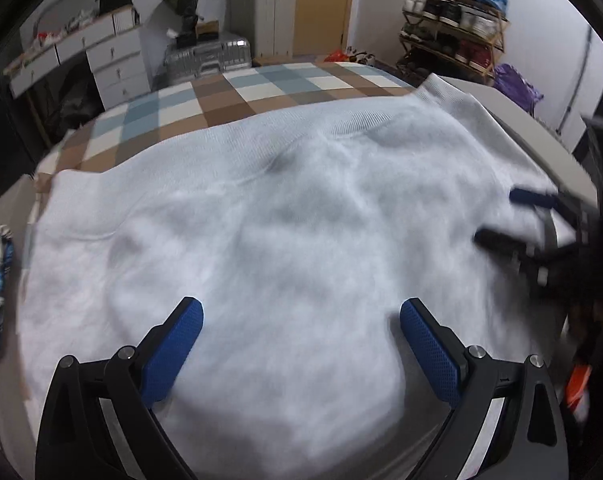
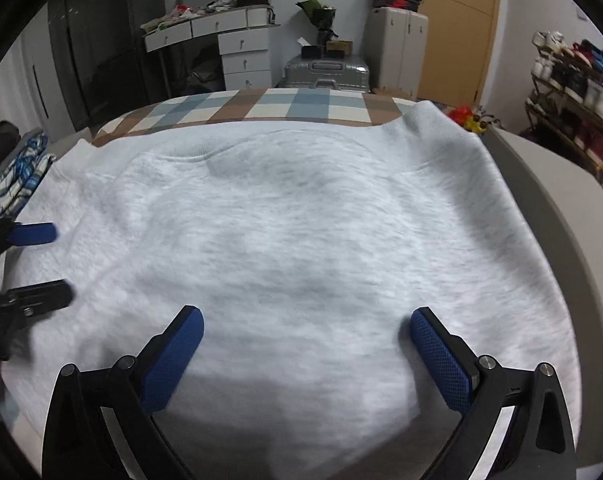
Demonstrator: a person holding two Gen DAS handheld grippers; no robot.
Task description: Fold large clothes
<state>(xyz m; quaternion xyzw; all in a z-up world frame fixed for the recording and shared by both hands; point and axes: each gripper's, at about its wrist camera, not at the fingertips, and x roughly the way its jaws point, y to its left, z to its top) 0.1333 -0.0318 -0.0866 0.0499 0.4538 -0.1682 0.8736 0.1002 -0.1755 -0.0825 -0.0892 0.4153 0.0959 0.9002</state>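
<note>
Checked bed w/ white sweatshirt; both grippers wide apart.

one sweatshirt, two grippers, one suitcase
</note>
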